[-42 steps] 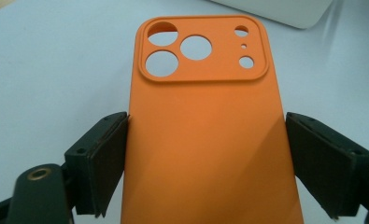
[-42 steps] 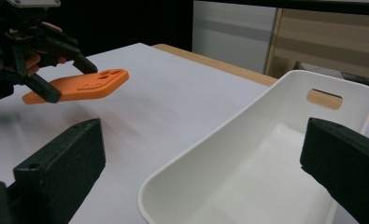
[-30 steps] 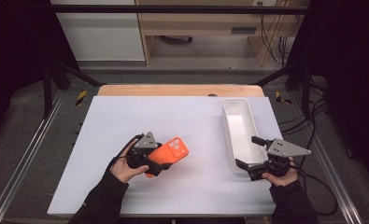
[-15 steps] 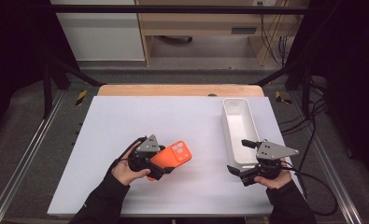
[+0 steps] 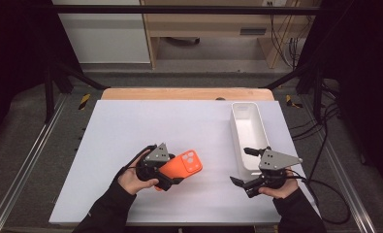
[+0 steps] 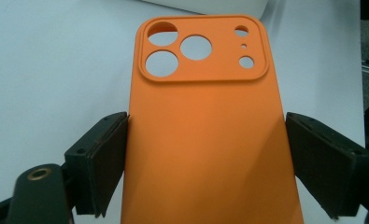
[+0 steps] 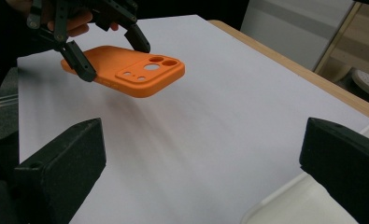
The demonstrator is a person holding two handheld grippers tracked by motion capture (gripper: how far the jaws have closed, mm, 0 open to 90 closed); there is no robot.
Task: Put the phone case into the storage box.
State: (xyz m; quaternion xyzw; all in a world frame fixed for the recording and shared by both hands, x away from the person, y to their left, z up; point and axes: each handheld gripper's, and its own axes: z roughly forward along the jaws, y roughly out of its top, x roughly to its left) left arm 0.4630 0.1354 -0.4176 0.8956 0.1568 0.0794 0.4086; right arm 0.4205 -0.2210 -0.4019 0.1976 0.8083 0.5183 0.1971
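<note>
White-topped table [image 5: 131, 126] with a wood strip along its far edge: plain matte surface, nothing printed on it.

Long white rectangular plastic tray [image 5: 249, 136], far right of the table, long axis running away from the person. Looks empty. It sits just ahead of the right hand, so probably the drop spot for the case. That's a judgement.

Orange soft-plastic phone case [image 6: 205, 130]: held off the table at near left, well apart from the tray. The right gripper view shows a shadow under it and a gap to the table. Back face up, camera-cutout end pointing away from the left hand and free. Gripped across its width at the plain end, which leaves the cutout end clear for a second grip or a slide into the tray. Raised camera block with three large round holes and three small ones. No logo, label or text readable on the case.

Left tongs [image 5: 175, 175]: clenched on the case, one pad on each long edge, tilted slightly up.

Right tongs [image 5: 242, 167]: released, jaws wide apart, nothing between them. They hover near the tray's near end, pointed leftward at the case. Reads as lined up to take the case.

No writing legible on the tongs, the tray or the background furniture.
</note>
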